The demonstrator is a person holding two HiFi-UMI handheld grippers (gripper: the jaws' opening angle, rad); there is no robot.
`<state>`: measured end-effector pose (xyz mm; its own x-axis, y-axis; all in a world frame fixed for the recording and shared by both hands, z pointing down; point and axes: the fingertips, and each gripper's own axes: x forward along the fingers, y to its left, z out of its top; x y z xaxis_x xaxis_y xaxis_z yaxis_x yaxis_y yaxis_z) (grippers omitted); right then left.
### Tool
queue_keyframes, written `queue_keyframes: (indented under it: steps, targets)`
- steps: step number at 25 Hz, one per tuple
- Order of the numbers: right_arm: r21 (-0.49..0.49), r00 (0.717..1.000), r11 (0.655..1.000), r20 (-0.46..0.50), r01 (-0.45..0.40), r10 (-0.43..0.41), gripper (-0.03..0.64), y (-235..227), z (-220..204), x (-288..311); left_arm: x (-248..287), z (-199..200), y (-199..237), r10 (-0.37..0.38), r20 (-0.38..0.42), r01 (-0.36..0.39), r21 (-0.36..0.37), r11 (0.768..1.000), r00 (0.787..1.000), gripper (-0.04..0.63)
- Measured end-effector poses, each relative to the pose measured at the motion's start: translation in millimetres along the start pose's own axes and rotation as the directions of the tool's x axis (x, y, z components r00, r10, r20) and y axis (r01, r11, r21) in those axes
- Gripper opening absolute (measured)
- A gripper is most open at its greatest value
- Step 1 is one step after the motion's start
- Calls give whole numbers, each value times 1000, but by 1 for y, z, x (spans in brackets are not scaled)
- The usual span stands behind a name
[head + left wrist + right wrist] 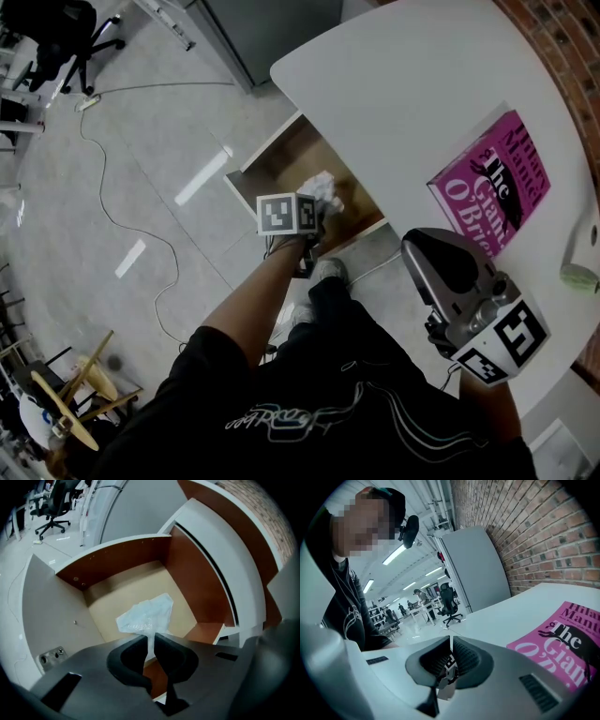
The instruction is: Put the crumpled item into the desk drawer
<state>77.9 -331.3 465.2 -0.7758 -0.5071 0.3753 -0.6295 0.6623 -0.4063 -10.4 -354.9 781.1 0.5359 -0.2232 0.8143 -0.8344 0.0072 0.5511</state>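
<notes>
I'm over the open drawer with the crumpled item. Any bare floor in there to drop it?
The drawer floor is bare from wall to wall; the crumpled item, pinched in the left claw, hangs over it. The desk is bare on the drawer side of the pink book; the right claw crowds the book's near corner.

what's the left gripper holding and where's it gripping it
The left gripper is shut on the crumpled white item, pinching a thin twisted tail at its lower edge, over the open drawer.
</notes>
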Motion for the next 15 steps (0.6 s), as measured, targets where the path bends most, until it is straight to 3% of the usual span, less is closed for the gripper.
queue_keyframes:
  steps: [11,15]
  targets:
    - [21,999,1000,37,2,-3,48,-9,-4,-3,40,-7,17,13,-50,-16,-57,998,999,73]
    - [47,999,999,46,15,-17,48,-11,-9,-8,44,-3,21,6,-23,-8,-91,996,1000,182]
